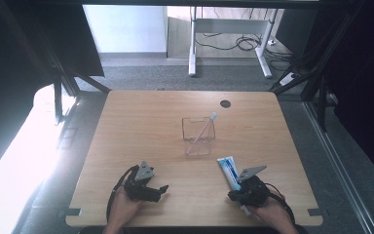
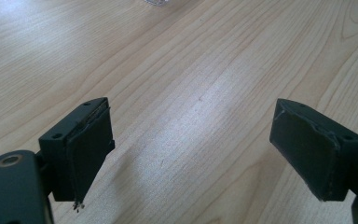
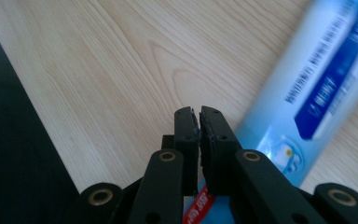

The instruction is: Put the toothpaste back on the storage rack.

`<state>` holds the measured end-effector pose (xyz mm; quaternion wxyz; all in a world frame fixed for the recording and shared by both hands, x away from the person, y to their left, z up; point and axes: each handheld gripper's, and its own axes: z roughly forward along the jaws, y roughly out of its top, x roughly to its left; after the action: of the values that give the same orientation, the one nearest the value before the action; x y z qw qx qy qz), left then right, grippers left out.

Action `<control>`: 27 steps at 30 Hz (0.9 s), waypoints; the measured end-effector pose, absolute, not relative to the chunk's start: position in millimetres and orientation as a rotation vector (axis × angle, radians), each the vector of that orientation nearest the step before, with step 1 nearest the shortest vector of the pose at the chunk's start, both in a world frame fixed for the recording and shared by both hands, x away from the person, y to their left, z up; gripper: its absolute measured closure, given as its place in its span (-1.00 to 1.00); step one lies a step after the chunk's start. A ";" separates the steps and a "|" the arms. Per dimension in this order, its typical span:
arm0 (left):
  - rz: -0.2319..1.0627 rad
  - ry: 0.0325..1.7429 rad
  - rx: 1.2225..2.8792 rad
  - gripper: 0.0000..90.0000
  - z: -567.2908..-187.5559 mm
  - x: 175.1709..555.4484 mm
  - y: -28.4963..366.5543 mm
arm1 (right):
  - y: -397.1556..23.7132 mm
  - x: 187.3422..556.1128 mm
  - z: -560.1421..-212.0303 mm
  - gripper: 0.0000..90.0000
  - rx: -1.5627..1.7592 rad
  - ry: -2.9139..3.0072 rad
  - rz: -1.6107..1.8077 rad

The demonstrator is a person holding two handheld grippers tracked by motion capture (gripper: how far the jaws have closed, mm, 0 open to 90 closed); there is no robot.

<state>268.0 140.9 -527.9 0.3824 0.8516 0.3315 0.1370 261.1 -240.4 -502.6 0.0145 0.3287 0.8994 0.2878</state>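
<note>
Right tongs (image 3: 199, 116) pinch the toothpaste tube (image 3: 317, 88) low over the table (image 3: 121, 70).

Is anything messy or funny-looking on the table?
Not much. The toothpaste tube lies flat on the table beside the right gripper, not in the clear holder where the toothbrush leans. The left gripper's pad looks frayed along its edge.

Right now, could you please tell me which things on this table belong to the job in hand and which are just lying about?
In hand:
- blue-and-white toothpaste tube, by the shut right gripper
- clear square plastic holder
- pink toothbrush leaning inside it

Lying about:
- open left gripper, nothing between its jaws
- light wooden table with its dark round hole
</note>
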 end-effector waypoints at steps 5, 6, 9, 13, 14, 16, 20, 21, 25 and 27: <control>0.344 0.848 2.166 -0.70 -527.8 268.4 141.2 | -255.0 262.0 -502.7 0.89 1.056 2.780 0.877; 0.345 0.846 2.166 -0.70 -527.6 268.4 141.3 | -256.1 262.0 -502.1 0.89 1.060 2.778 0.873; 0.348 0.847 2.163 -0.70 -526.9 268.0 141.9 | -258.2 261.2 -497.0 0.85 1.045 2.773 0.882; 0.346 0.851 2.159 -0.70 -526.9 268.1 142.6 | -262.3 260.4 -485.6 0.74 1.038 2.762 0.868; 0.346 0.851 2.159 -0.70 -526.9 268.1 142.6 | -263.9 260.8 -483.3 0.71 1.034 2.762 0.849; 0.345 0.852 2.162 -0.70 -526.9 268.2 142.5 | -268.6 263.0 -477.5 0.60 1.042 2.749 0.813; 0.339 0.859 2.167 -0.70 -528.0 268.9 142.7 | -271.9 266.4 -473.4 0.50 1.051 2.728 0.767; 0.334 0.861 2.170 -0.70 -528.0 269.1 142.9 | -272.5 267.9 -472.7 0.46 1.053 2.730 0.752; 0.329 0.862 2.171 -0.70 -528.2 269.1 142.8 | -270.8 273.8 -473.2 0.32 1.065 2.737 0.700; 0.327 0.861 2.173 -0.70 -528.2 269.2 142.9 | -266.3 277.6 -475.5 0.22 1.059 2.759 0.667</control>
<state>269.2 142.9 -528.2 0.3810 0.8513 0.3372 0.1280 277.6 -266.3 -475.5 0.0560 0.3489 0.9093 0.2199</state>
